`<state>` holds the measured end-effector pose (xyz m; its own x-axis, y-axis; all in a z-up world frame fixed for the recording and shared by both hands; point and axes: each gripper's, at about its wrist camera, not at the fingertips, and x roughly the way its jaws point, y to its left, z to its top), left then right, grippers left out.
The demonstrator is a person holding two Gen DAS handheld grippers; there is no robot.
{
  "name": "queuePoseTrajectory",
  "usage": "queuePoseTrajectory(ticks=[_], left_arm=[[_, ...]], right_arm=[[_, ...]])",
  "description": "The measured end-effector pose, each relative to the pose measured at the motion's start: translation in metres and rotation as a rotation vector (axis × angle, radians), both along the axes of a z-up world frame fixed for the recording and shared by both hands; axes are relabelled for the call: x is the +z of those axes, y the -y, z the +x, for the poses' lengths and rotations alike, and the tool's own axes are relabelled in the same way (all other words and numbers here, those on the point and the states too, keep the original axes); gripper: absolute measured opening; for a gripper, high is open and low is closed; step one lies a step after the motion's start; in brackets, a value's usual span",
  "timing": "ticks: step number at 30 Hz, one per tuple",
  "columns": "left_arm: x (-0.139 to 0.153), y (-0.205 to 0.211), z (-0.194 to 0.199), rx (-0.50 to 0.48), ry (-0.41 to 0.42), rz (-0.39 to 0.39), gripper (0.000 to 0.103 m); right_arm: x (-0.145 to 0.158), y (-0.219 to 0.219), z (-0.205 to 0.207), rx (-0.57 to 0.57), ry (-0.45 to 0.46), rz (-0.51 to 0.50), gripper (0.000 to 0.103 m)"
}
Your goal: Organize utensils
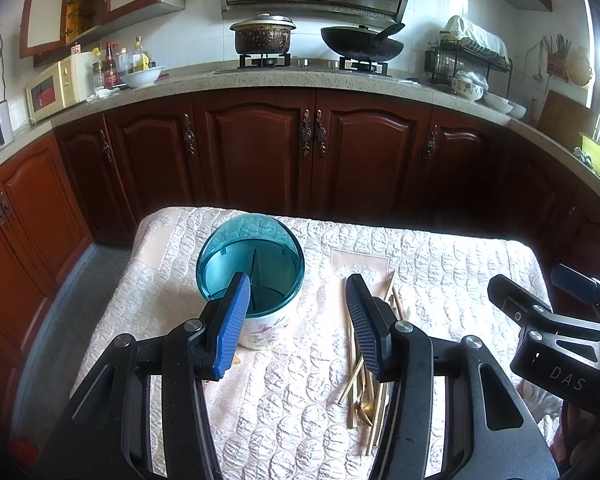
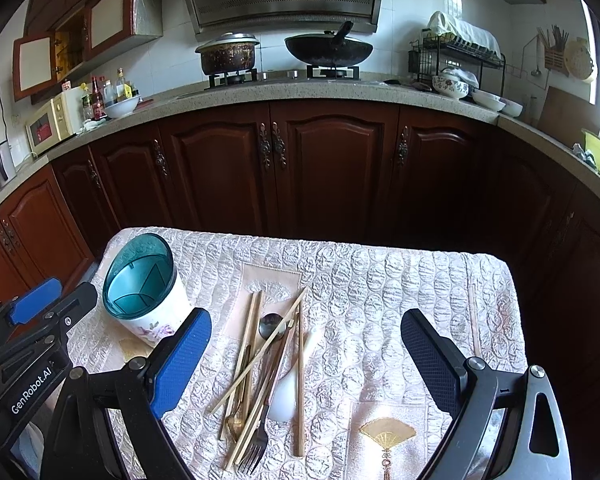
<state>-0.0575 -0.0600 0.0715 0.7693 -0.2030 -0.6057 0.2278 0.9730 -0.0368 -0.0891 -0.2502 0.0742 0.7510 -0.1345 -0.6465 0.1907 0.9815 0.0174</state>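
A loose pile of utensils [image 2: 264,372] lies on the cream quilted tablecloth [image 2: 380,280]: pale wooden chopsticks [image 2: 300,380] crossing one another, a dark metal spoon [image 2: 270,325], a dark fork [image 2: 256,450] with its tines toward the near edge, a white ceramic spoon [image 2: 286,392] and a gold-coloured spoon [image 2: 236,424] half buried under the sticks. Just left of the pile stands the white floral cylindrical holder [image 2: 156,320] with its teal translucent plastic insert [image 2: 138,276], divided inside into compartments; nothing shows in them. A gold fan motif [image 2: 387,432] is sewn into the cloth to the right of the pile.

The right gripper [image 2: 306,356] hangs over the pile, its blue-padded fingers [image 2: 180,360] spread wide and clear of everything beneath. The left gripper [image 1: 298,320] hovers between holder and pile, likewise released, with one blue pad [image 1: 232,324] in front of the holder's rim and the other over the chopstick ends; it grasps nothing.

Beyond the pile, dark red wooden cabinets [image 2: 332,168] carry a speckled stone counter [image 2: 300,90] with a blackened pot [image 2: 228,56] and a black wok [image 2: 328,50].
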Motion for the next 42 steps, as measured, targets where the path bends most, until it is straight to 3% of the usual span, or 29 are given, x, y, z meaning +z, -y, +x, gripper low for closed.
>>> queuePoseTrajectory(ticks=[10,15,18,20,22,24,25,29,37,42], left_arm=[[-0.012,0.008,0.010,-0.024,-0.039,0.006,0.049],[-0.027,0.015,0.020,-0.103,-0.114,0.003,0.049],[-0.041,0.027,0.029,-0.160,-0.169,0.009,0.049],[-0.049,0.037,0.037,-0.186,-0.191,0.037,0.049],[-0.056,0.048,0.046,-0.208,-0.211,0.058,0.049],[-0.062,0.058,0.058,-0.228,-0.241,0.061,0.049],[-0.064,0.061,0.063,-0.230,-0.252,0.064,0.049],[-0.068,0.073,0.076,-0.235,-0.255,0.095,0.049],[-0.076,0.095,0.099,-0.261,-0.265,0.146,0.049],[-0.085,0.113,0.109,-0.294,-0.286,0.173,0.049]], right_arm=[[-0.015,0.012,0.008,-0.004,-0.036,0.015,0.095],[-0.043,0.034,0.017,0.031,-0.088,0.049,0.094],[-0.071,0.047,0.030,0.068,-0.155,0.078,0.079],[-0.091,0.059,0.040,0.078,-0.193,0.128,0.061],[-0.109,0.070,0.052,0.089,-0.221,0.210,0.054],[-0.126,0.076,0.065,0.105,-0.238,0.275,0.053],[-0.135,0.077,0.073,0.118,-0.250,0.295,0.047],[-0.162,0.078,0.107,0.137,-0.295,0.321,0.036],[-0.186,0.076,0.165,0.207,-0.361,0.386,0.022],[-0.196,0.080,0.176,0.232,-0.397,0.405,0.008]])
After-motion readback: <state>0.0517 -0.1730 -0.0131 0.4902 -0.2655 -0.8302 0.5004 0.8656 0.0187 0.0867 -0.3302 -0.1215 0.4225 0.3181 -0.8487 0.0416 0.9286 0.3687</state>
